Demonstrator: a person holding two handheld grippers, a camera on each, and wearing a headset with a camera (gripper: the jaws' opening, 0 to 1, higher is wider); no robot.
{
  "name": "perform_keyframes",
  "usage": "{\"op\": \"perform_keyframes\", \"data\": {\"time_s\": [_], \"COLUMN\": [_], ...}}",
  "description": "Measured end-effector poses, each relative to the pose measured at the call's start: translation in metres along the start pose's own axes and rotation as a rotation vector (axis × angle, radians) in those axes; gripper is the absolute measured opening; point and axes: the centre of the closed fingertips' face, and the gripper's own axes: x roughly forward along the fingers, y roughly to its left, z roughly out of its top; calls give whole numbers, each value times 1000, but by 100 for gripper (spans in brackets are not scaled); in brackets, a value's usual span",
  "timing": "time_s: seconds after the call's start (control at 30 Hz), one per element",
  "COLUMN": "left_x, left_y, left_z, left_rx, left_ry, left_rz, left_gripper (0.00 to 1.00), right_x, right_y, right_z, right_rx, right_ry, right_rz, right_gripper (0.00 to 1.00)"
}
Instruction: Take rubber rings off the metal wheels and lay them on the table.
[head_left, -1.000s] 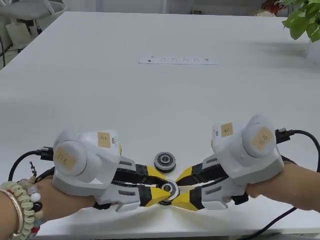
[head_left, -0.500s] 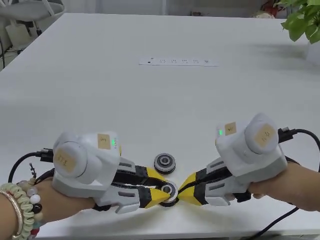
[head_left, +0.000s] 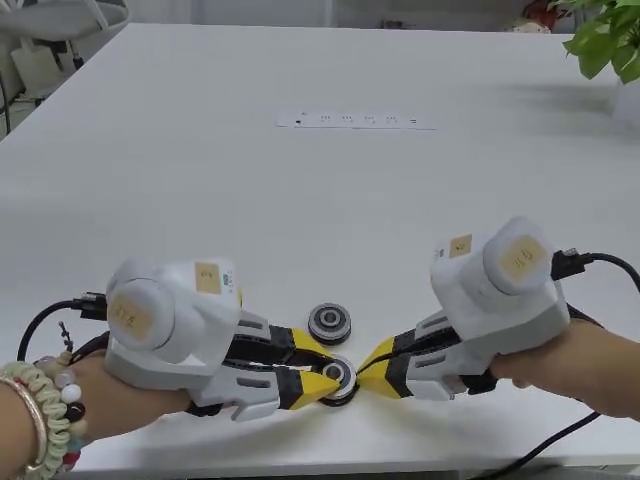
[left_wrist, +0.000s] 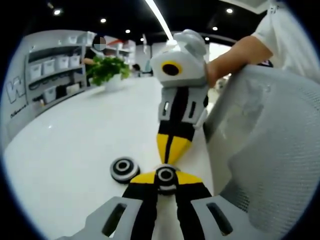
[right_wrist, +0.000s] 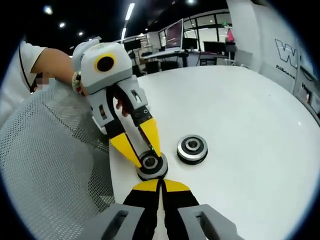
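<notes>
A small metal wheel (head_left: 338, 375) with a black rubber ring sits near the table's front edge. My left gripper (head_left: 328, 371) is shut on that wheel (left_wrist: 166, 175), one yellow fingertip (left_wrist: 142, 178) on each side. My right gripper (head_left: 366, 361) is shut, its tips against the wheel's right side; I cannot tell whether they pinch the ring. From the right gripper view, my right gripper (right_wrist: 161, 184) points at this wheel (right_wrist: 152, 165), which sits between the left gripper's yellow fingers (right_wrist: 125, 148). A second wheel (head_left: 329, 322) lies free just beyond (left_wrist: 124, 169) (right_wrist: 192, 148).
A white power strip (head_left: 355, 121) lies farther back on the white table (head_left: 200, 180). A green plant (head_left: 605, 40) stands at the far right corner. Cables trail from both grippers over the front edge. A mesh chair back (right_wrist: 45, 165) is behind the edge.
My right gripper has drawn back a little to the right and tilted up, so its tips no longer overlap the wheel. The left gripper and both wheels have stayed put.
</notes>
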Motion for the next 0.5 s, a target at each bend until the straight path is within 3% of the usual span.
{"op": "perform_keyframes", "data": {"time_s": [0.03,0.13,0.27,0.4,0.5], "left_x": [0,0,0,0,0], "left_y": [0,0,0,0,0], "left_z": [0,0,0,0,0], "left_rx": [1,0,4,4,4], "left_ry": [0,0,-1,-3,-3], "left_rz": [0,1,0,-1,-2], "left_gripper": [14,14,14,14,14], "right_x": [-1,-1,0,-1,-6], "right_y": [0,-2,-2,-3,-4], "right_z": [-1,-1,-1,-1,4], "right_rx": [71,168,186,369,516], "right_ry": [8,6,-3,-13,-48], "right_rz": [7,13,20,41,75], "right_gripper": [0,0,0,0,0]}}
